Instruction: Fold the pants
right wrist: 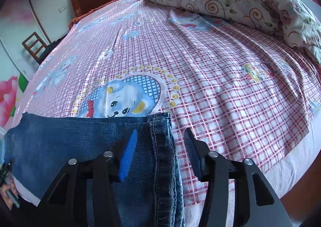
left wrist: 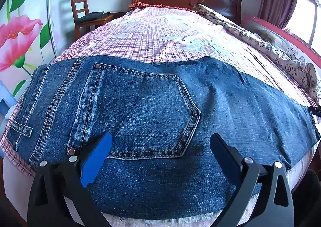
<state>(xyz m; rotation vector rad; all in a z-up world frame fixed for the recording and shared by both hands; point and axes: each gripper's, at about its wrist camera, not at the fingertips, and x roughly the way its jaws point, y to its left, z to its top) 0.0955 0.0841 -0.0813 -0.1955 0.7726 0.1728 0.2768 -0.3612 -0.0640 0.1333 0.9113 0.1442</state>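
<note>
The jeans (left wrist: 152,106) lie flat across the near end of the bed, on the pink checked sheet (left wrist: 152,32), back pocket (left wrist: 144,114) facing up; I can read no label or writing on them. The left gripper (left wrist: 160,142) hovers over that pocket with its jaws spread wide, nothing between them. At the other end, the right gripper (right wrist: 160,136) stands with jaws parted astride the hemmed leg cuff (right wrist: 160,136), its pads not pressing the denim. A flowered quilt (right wrist: 250,2) is bunched along the far side.
</note>
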